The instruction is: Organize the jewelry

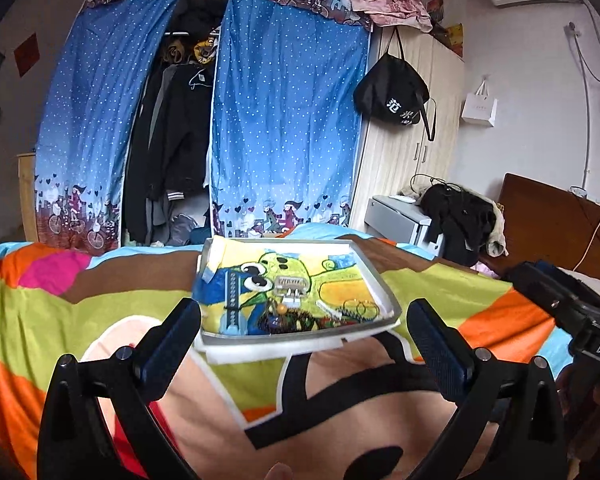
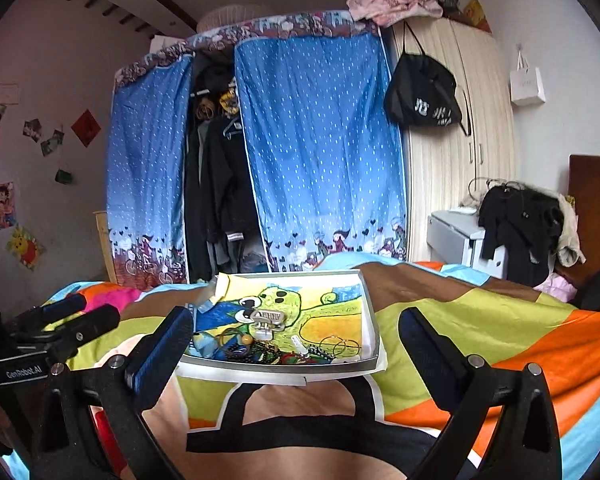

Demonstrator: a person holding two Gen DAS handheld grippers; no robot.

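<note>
A shallow white tray [image 1: 384, 284] lined with a cartoon drawing lies on the bed, also in the right wrist view [image 2: 370, 312]. In it lie a clear hair claw clip [image 1: 290, 285] [image 2: 267, 318], a studded strap [image 1: 232, 300], thin hoop earrings [image 1: 360, 306] [image 2: 342, 346] and a heap of dark beads [image 1: 288, 322] [image 2: 260, 354]. My left gripper [image 1: 304, 344] is open and empty just short of the tray's near edge. My right gripper [image 2: 296, 346] is open and empty, its fingers either side of the tray's near edge.
The bed is covered by a bright cartoon quilt [image 1: 40, 312]. Beyond it stand a blue cloth wardrobe [image 1: 284, 120], a wooden wardrobe [image 1: 412, 160] with a black bag, and a grey cabinet [image 1: 400, 220] piled with clothes. The other gripper shows at right [image 1: 572, 312] and left [image 2: 60, 328].
</note>
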